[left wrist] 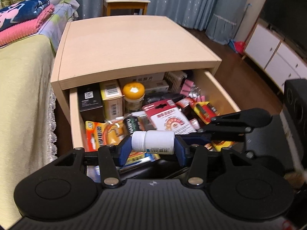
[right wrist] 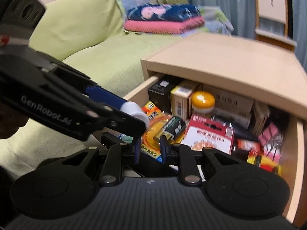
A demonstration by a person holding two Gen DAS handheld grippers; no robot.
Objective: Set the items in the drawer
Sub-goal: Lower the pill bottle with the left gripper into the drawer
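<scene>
My left gripper (left wrist: pixel 153 143) is shut on a white pill bottle (left wrist: pixel 155 141), which lies sideways between the blue pads just above the front of the open drawer (left wrist: pixel 220 88). The drawer of the light wooden nightstand (left wrist: pixel 134 48) is crammed with boxes and packets, among them an orange-lidded jar (left wrist: pixel 133 91) and a red-and-white packet (left wrist: pixel 168 117). In the right wrist view my right gripper (right wrist: pixel 150 149) is slightly open with nothing between its fingers, over the drawer's front left. The left gripper (right wrist: pixel 132 115) reaches in from the left with the bottle's white cap (right wrist: pixel 134 109) showing.
A bed with a yellow-green cover (left wrist: pixel 23 95) borders the nightstand on the left, with folded towels (left wrist: pixel 25 19) on it. A wooden chair (left wrist: pixel 124 0) stands behind, curtains beyond. A white cabinet (left wrist: pixel 268 53) and a dark screen are at the right.
</scene>
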